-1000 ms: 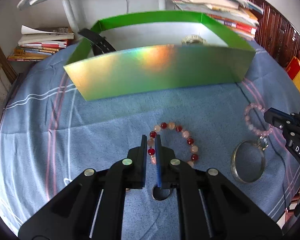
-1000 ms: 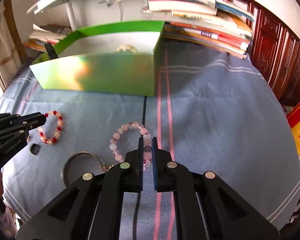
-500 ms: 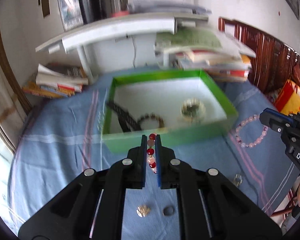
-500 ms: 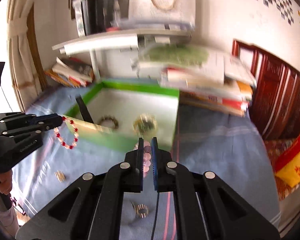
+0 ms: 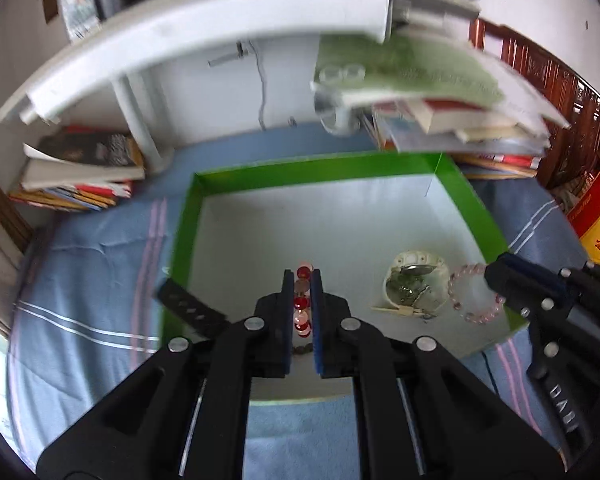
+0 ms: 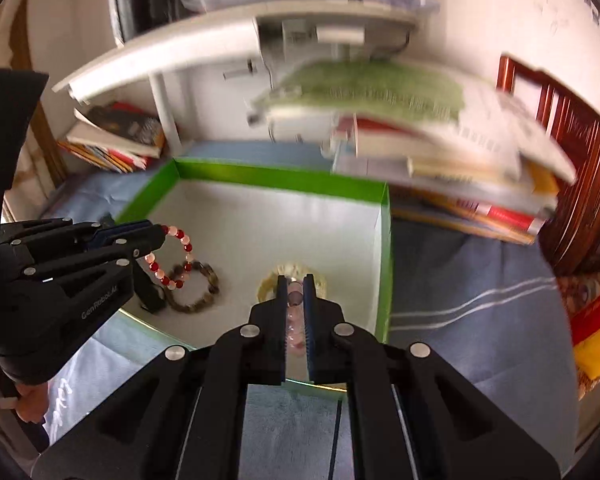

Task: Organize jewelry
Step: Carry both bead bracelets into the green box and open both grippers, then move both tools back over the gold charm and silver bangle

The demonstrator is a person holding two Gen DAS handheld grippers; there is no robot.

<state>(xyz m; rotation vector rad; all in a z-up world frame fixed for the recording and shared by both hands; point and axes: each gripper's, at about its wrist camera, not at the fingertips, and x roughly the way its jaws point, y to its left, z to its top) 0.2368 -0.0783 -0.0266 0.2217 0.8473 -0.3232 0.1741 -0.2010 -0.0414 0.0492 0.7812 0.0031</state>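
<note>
My left gripper (image 5: 301, 280) is shut on a red and pale bead bracelet (image 5: 302, 304) and holds it above the white floor of the green box (image 5: 308, 166); the bracelet hangs from its tips in the right wrist view (image 6: 172, 256). My right gripper (image 6: 295, 285) is shut on a pink bead bracelet (image 6: 294, 320), also above the box (image 6: 284, 178); that bracelet shows in the left wrist view (image 5: 474, 294). A cream bead bangle (image 5: 416, 284) lies in the box. A brown bead bracelet (image 6: 198, 288) and a black strap (image 5: 190, 310) lie at its left.
The box stands on a blue striped cloth (image 5: 96, 264). Stacks of books (image 6: 440, 160) lie behind the box to the right, more books (image 5: 80, 168) to the left. A white shelf (image 5: 204, 28) overhangs the back. A yellow and red bag (image 5: 598, 224) stands far right.
Both grippers have lifted their bracelets off the cloth and carried them forward over the green box. The cameras now look down into the box.
</note>
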